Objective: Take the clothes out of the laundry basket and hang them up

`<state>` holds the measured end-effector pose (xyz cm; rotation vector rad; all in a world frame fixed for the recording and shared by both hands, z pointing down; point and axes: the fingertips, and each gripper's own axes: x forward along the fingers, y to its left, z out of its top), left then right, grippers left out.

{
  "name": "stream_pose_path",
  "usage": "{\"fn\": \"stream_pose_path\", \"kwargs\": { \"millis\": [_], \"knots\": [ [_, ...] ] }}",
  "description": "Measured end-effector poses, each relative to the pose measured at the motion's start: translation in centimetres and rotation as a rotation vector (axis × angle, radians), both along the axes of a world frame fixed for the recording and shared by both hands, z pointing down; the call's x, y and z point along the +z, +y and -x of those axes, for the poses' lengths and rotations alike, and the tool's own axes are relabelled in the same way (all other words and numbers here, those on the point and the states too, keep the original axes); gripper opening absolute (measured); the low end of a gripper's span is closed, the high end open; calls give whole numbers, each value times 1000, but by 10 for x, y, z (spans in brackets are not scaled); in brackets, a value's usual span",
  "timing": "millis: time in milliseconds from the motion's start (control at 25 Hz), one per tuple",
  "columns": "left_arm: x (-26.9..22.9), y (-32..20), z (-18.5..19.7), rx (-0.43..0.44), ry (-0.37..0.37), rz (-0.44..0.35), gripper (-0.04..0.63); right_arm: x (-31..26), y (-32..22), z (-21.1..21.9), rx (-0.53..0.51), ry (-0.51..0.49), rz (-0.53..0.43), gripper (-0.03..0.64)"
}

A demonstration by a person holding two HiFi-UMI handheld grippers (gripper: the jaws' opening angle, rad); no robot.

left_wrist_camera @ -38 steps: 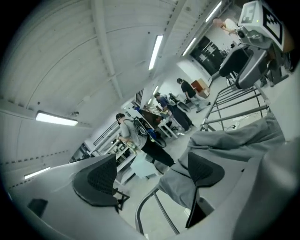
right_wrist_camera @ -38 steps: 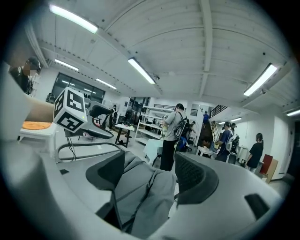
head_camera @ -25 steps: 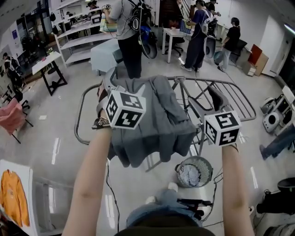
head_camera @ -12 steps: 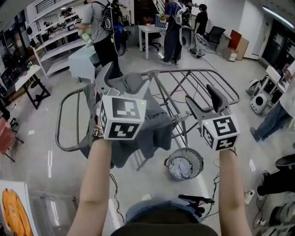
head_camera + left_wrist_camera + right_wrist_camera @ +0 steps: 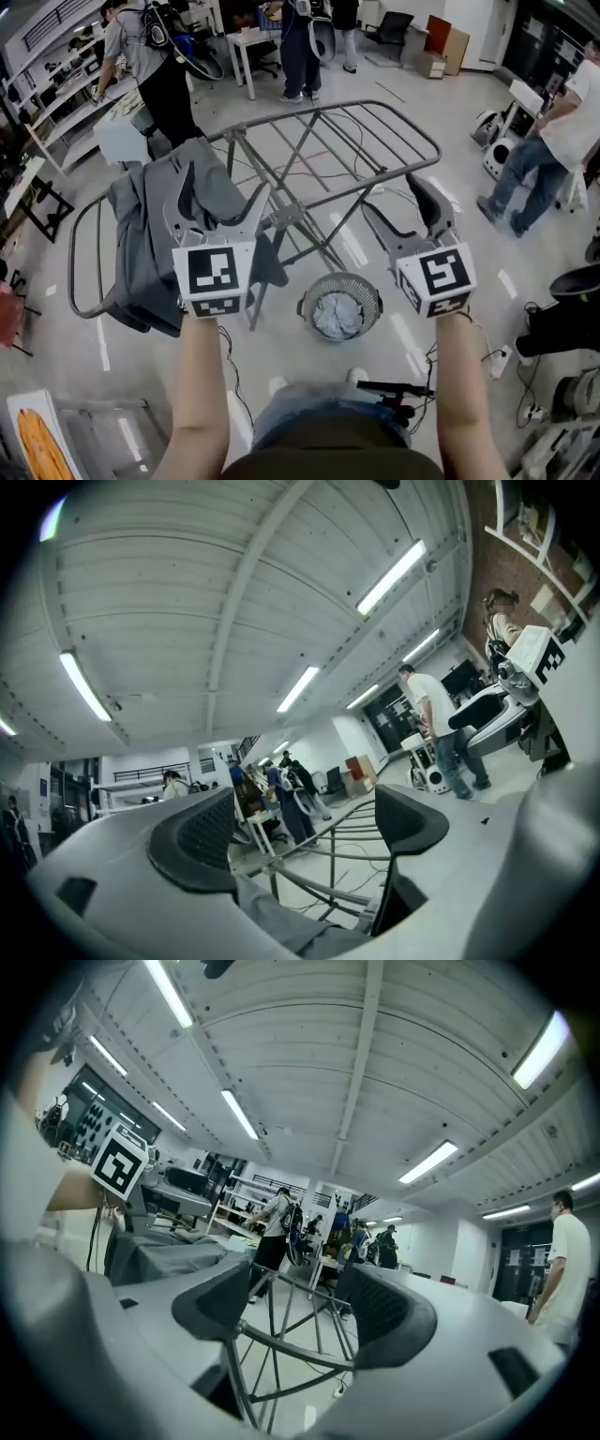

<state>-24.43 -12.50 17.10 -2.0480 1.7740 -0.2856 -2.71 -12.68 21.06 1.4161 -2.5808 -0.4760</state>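
A grey garment (image 5: pixel 150 234) hangs over the left half of the metal drying rack (image 5: pixel 375 112). My left gripper (image 5: pixel 220 192) is in front of it with jaws wide apart. In the left gripper view a fold of the grey garment (image 5: pixel 281 930) lies low between the open jaws of that gripper (image 5: pixel 305 827), and the pads do not press on it. My right gripper (image 5: pixel 401 202) is open and empty in front of the rack's right half, whose rails (image 5: pixel 281 1344) show between its jaws. The round laundry basket (image 5: pixel 375 298) stands on the floor under the rack with light clothes (image 5: pixel 337 314) in it.
Several people stand at the back around a white table (image 5: pixel 246 39), and another person (image 5: pixel 553 141) stands at the right. An orange garment (image 5: pixel 37 441) lies at the bottom left. Cables and a black device (image 5: pixel 394 392) lie on the floor near my feet.
Both grippers have drawn back from the rack towards me and sunk a little. The grey garment stays draped on the rack. The basket shows more fully below the rack.
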Motion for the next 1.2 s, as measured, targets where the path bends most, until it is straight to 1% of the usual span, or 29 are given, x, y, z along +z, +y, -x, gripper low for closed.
{"fn": "stream_pose_path", "kwargs": {
  "millis": [80,160,240,360,480,680,760,920,1040,1200],
  "knots": [
    [14,-7,-29,-5,-9,32,463,13,-5,-33,12,-4,23,336],
    [28,-17,-56,-27,-38,65,463,25,-13,-64,19,-7,46,336],
    [45,-27,-81,-30,-53,92,463,41,-22,-91,25,-4,71,336],
    [77,-40,-115,-20,-38,133,463,71,-33,-128,37,0,118,336],
    [114,-50,-144,-10,-28,192,463,102,-42,-161,54,0,172,336],
    [175,-56,-182,3,-15,299,463,153,-45,-196,85,-2,232,330],
    [205,-57,-194,16,-18,356,463,180,-44,-206,104,-8,272,304],
    [265,-56,-204,40,-28,467,462,243,-37,-208,119,-20,395,302],
    [307,-57,-206,61,-29,544,462,285,-33,-203,136,-28,479,302],
    [362,-62,-206,95,-32,635,462,339,-32,-191,154,-30,567,301]
  ]
}}
